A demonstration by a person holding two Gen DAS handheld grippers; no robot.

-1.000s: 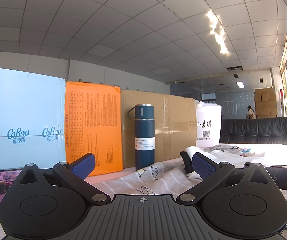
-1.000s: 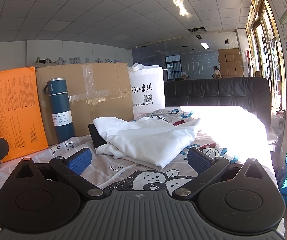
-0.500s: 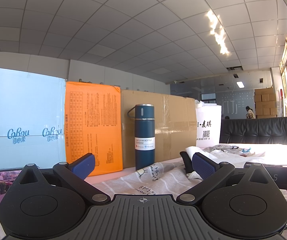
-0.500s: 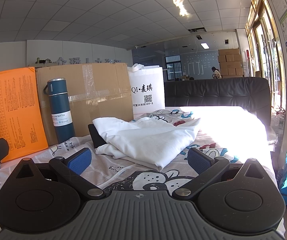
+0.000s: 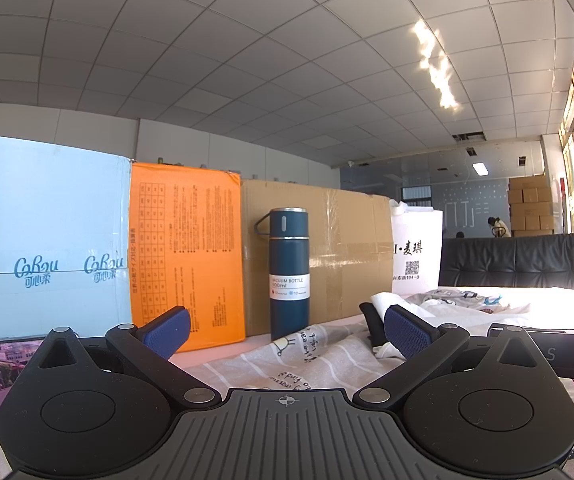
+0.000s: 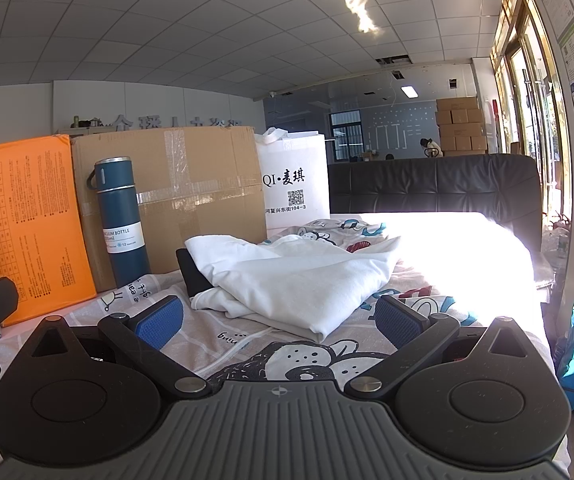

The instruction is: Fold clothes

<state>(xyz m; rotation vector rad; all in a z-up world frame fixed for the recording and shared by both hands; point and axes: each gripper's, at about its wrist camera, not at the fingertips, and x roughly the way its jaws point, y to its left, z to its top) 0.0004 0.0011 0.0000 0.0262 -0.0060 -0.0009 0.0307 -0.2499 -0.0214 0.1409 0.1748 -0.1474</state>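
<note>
A white garment [image 6: 299, 276] lies in a loose folded pile on the cartoon-print sheet [image 6: 303, 356], with a black item [image 6: 191, 272] under its left edge. My right gripper [image 6: 279, 316] is open and empty, low over the sheet just in front of the pile. My left gripper [image 5: 287, 328] is open and empty, resting low further left. In the left wrist view only the edge of the white garment [image 5: 379, 304] shows behind the right finger. The right gripper's body [image 5: 547, 352] shows at that view's right edge.
A blue vacuum bottle [image 6: 121, 216] stands at the back left, also in the left wrist view [image 5: 289, 272]. Behind it are an orange box [image 5: 185, 260], a cardboard box [image 6: 191, 196], a light blue carton [image 5: 43, 240] and a white bag [image 6: 295, 184]. A black sofa [image 6: 439, 188] stands beyond.
</note>
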